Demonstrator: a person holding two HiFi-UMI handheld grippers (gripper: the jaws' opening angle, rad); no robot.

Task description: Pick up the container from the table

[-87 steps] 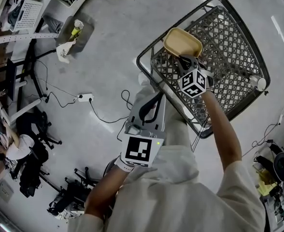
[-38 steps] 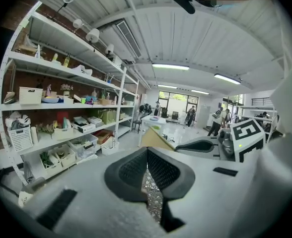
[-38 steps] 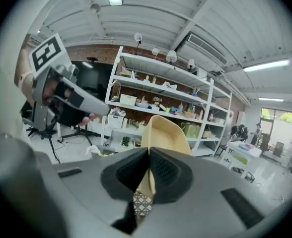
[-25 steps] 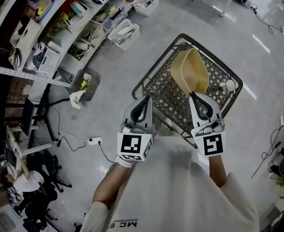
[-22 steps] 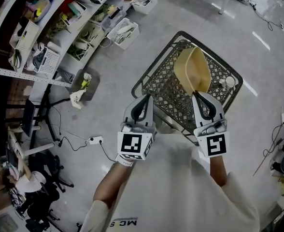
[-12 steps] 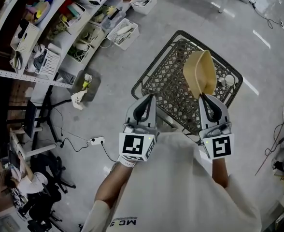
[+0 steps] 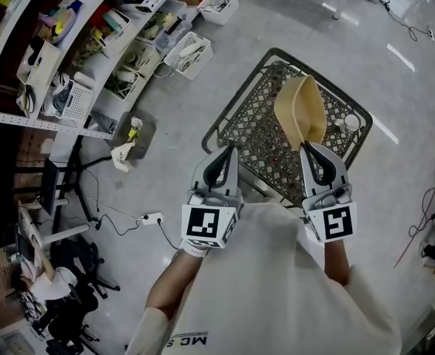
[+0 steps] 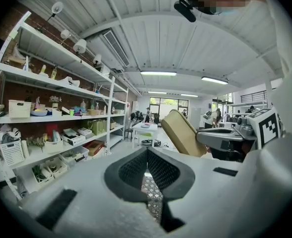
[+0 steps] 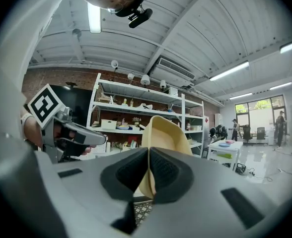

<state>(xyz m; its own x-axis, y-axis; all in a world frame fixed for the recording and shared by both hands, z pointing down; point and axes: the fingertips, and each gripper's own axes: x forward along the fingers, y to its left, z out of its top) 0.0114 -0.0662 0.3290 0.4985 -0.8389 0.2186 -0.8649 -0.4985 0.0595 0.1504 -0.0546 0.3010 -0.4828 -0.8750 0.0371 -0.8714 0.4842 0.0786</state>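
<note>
Quick update from my end. The biggest thing in front of me is the wire mesh cart [image 7: 251, 128], sitting on the floor out ahead of both tools. There's no worktop in sight at all.

The container [image 7: 300, 109] is a shallow tan tub, and it's already up in the air, sticking out past the tip of my right tool [image 7: 305, 145] and hanging over the cart's mesh. So I'd say the pick-up itself is basically done and I'm in the hold-and-carry bit.

The right tool is clamped down on the tub's thin wall, pads nearly together with just that edge [image 9: 166, 135] pinched between them. The left tool [image 7: 228, 148] sits alongside, well apart from the tub. Its pads [image 8: 147, 150] are pressed together with nothing in them.

Orientation: the tub is tipped up on its edge, not flat. Its long axis runs straight on from the right tool's jaws, pointing away from me. The hollow side looks turned back toward the right tool, since I can see into it from there. From the left tool I mostly get the outer side [image 8: 182, 133].

Next move, I reckon: keep the squeeze steady and the wrist quiet. It's a one-edge pinch on a long tub, so it'll want to swing or slip. Then carry it clear of the cart's rim.
</note>
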